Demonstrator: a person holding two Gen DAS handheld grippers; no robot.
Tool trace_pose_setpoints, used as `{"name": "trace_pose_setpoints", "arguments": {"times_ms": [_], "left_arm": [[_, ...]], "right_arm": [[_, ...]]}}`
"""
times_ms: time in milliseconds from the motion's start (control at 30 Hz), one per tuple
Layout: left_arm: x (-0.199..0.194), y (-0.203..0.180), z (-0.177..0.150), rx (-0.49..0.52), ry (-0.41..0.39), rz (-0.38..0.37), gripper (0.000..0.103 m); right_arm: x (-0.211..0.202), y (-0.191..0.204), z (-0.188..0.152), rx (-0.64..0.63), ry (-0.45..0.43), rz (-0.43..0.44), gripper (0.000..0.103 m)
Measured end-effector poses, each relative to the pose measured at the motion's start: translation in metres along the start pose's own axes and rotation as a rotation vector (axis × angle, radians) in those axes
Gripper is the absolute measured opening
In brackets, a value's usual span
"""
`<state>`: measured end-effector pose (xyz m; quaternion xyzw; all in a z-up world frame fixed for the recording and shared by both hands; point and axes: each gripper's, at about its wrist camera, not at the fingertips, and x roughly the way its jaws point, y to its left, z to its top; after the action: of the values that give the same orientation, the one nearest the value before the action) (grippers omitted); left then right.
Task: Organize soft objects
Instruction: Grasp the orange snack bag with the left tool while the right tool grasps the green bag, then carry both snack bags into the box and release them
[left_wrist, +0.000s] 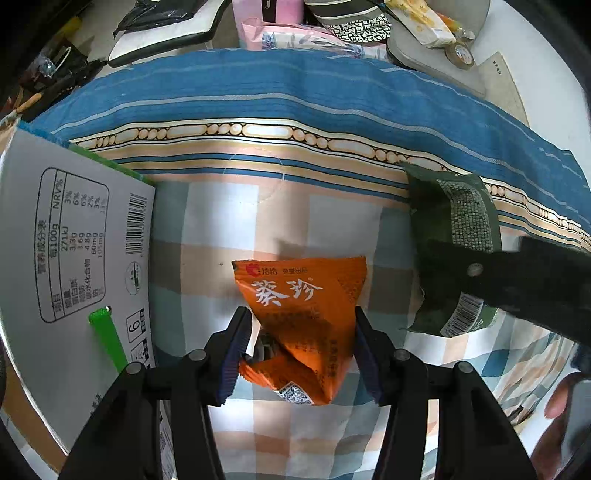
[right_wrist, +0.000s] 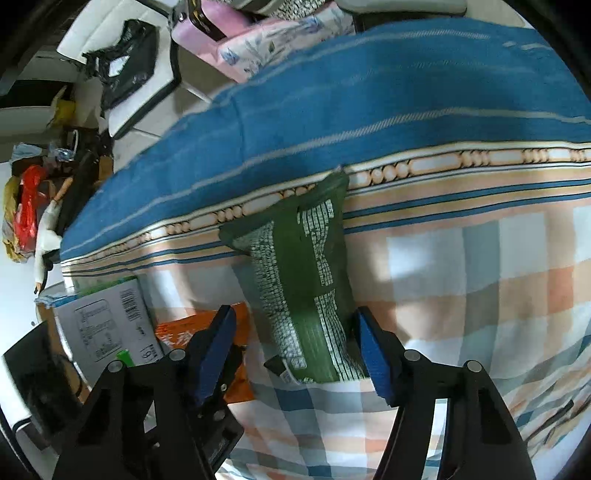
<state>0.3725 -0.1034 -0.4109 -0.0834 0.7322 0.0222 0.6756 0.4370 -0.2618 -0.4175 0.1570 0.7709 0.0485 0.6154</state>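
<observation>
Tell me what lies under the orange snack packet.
The orange snack packet lies on the checked bedsheet, between the open fingers of the left tool. Sheet shows all around it; whatever is directly beneath the packet is covered.

Both wrist views look down close, sharing the checked bedsheet and both packets.

- The white carton runs off the left edge of the left wrist view; its lower end is hidden behind the left gripper.
- The green packet is partly covered in that view by the dark right gripper crossing it.
- The orange packet is mostly hidden in the right wrist view behind a blue finger pad.
- Small print on the green packet is blurred there.
- The checked bedsheet is cut off at the right edge.
</observation>
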Motion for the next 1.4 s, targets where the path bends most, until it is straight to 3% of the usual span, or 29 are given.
{"name": "trace_pose_setpoints", "arguments": {"times_ms": [33,133,233,567,867,1100,1400], "left_arm": [[0.001,0.006,0.001,0.001,-0.001,0.001,0.049],[-0.001,0.005,-0.008,0.004,-0.007,0.002,0.045],[-0.008,0.002,-0.006,0.011,-0.015,0.004,0.044],[-0.051,-0.004,-0.025,0.050,-0.072,-0.039,0.043],[-0.120,0.000,-0.107,0.156,-0.143,-0.167,0.043],[-0.172,0.043,-0.167,0.184,-0.180,-0.232,0.043],[-0.232,0.152,-0.186,0.128,-0.253,-0.228,0.043]], "right_arm": [[0.005,0.001,0.001,0.001,0.007,-0.019,0.052],[0.010,0.001,0.000,-0.001,-0.003,-0.056,0.041],[0.005,0.002,-0.005,-0.004,-0.020,-0.068,0.037],[-0.040,-0.001,-0.032,-0.034,-0.095,-0.079,0.035],[-0.090,-0.022,-0.115,-0.057,-0.162,-0.076,0.034],[-0.104,-0.006,-0.200,-0.096,-0.182,0.003,0.034],[-0.116,0.092,-0.282,-0.199,-0.212,0.098,0.034]]}}
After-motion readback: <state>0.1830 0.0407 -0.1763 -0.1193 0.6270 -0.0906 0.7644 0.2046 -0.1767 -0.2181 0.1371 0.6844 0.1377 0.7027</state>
